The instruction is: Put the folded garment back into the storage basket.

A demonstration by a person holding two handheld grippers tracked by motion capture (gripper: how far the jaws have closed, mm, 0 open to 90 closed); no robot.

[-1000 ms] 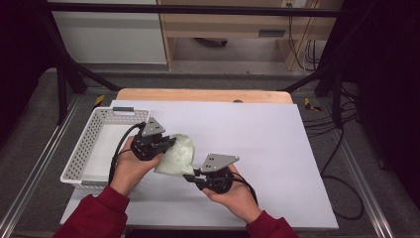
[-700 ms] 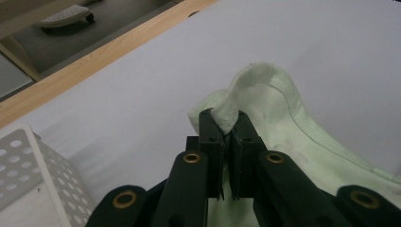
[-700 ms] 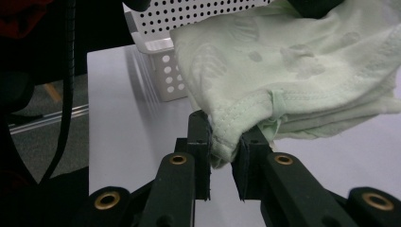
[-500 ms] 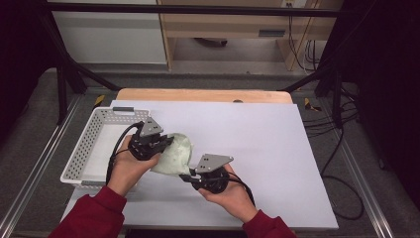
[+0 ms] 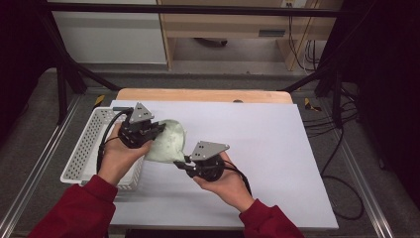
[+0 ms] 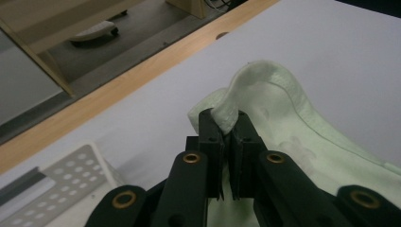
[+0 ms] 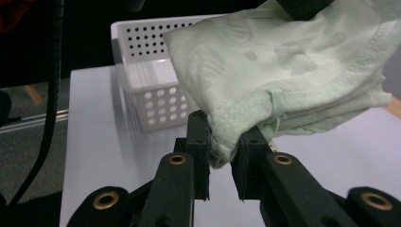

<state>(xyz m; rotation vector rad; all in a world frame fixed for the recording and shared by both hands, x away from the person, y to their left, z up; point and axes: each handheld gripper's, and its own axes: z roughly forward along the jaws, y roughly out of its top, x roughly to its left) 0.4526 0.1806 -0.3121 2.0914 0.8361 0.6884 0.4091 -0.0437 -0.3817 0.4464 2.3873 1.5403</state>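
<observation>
Centre-left of the high view: our left gripper (image 5: pixel 159 130) and right gripper (image 5: pixel 181 163) each clamp a hemmed edge of the pale green garment (image 5: pixel 168 145); we judge it light and limp, best gripped at seams

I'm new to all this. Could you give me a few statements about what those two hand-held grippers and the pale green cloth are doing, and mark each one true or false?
1. The left hand-held gripper is clamped on the hemmed edge of the pale green cloth. True.
2. The right hand-held gripper hangs free with nothing between its jaws. False: it pinches a folded corner of the cloth.
3. The cloth lies inside the white basket. False: it is held up between the two grippers, beside the basket.
4. The basket has perforated walls and stands at the left edge of the table. True.
5. The person wears red sleeves. True.
</observation>
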